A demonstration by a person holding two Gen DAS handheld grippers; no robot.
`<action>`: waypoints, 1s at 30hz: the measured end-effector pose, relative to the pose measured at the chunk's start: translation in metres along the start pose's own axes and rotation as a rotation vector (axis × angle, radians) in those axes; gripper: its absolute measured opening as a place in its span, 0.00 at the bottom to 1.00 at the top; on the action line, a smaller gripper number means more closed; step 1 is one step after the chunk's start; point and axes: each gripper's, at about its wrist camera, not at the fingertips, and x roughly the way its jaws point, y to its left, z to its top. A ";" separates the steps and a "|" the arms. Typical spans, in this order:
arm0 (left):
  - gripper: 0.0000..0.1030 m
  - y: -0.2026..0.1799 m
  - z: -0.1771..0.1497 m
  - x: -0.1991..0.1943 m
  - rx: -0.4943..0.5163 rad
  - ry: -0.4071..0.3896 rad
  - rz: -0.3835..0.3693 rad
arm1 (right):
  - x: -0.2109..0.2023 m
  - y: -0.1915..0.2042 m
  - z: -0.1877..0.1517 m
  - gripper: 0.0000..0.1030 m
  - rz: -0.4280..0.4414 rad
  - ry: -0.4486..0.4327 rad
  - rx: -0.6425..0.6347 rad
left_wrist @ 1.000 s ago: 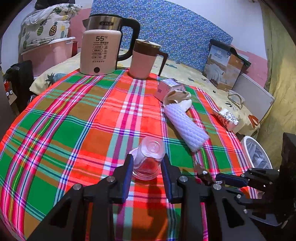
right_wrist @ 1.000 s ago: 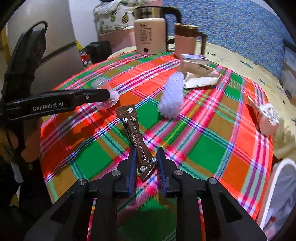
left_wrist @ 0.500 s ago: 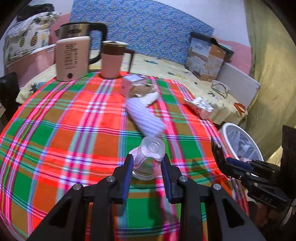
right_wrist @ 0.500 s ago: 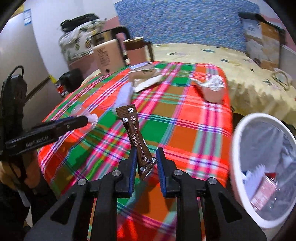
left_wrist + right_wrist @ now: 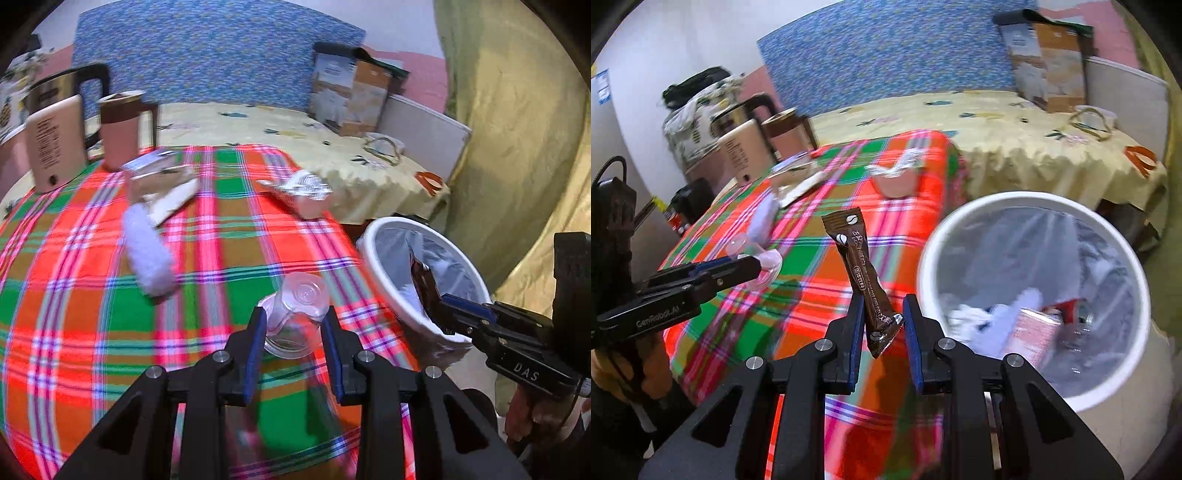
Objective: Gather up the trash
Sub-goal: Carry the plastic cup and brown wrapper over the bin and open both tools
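Two pieces of trash are in hand above the red, green and pink plaid tablecloth [image 5: 92, 314]. The left gripper [image 5: 293, 326] has its blue-padded jaws narrowed onto a clear, crumpled plastic cup [image 5: 295, 314], pinched across its sides with the base pointing away from the camera. Gripping across the sides looks sensible, since thin plastic gives a little and wedges between the pads. In its own view the cup sits at centre, with the round white bin lined with a grey plastic bag [image 5: 373, 236] at about three o'clock.

The right gripper [image 5: 880, 325] is closed almost fully on a slim brown coffee-stick sachet [image 5: 862, 273], caught near its lower end so the rest stands up and leans toward eleven o'clock. In the right wrist view the bin [image 5: 931, 240] lies at about three o'clock of the sachet, low beside the table edge, already holding paper and packaging. The sachet is close to the rim but not clearly over the opening.

Still on the cloth, at ten to twelve o'clock from the cup: a white foam net sleeve [image 5: 147, 254], a flat silvery carton [image 5: 159, 177] and a crumpled foil-topped tub [image 5: 303, 192]. A beige electric kettle [image 5: 51, 147] and a pink mug with a brown rim [image 5: 120, 129] stand at the far edge, probably not trash.
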 end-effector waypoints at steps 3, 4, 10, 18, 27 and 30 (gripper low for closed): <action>0.30 -0.018 0.007 0.007 0.032 0.002 -0.027 | -0.007 -0.019 -0.001 0.23 -0.037 -0.015 0.037; 0.30 -0.022 0.008 0.009 0.042 0.002 -0.036 | -0.010 -0.026 -0.002 0.23 -0.050 -0.019 0.052; 0.30 -0.058 0.018 0.025 0.098 0.013 -0.091 | -0.017 -0.056 -0.005 0.23 -0.114 -0.028 0.129; 0.30 -0.091 0.026 0.050 0.145 0.039 -0.145 | -0.016 -0.078 -0.006 0.23 -0.162 -0.025 0.172; 0.31 -0.112 0.034 0.078 0.176 0.072 -0.179 | -0.006 -0.098 0.004 0.26 -0.199 -0.019 0.194; 0.31 -0.118 0.035 0.086 0.183 0.080 -0.188 | -0.005 -0.101 0.006 0.28 -0.216 -0.018 0.200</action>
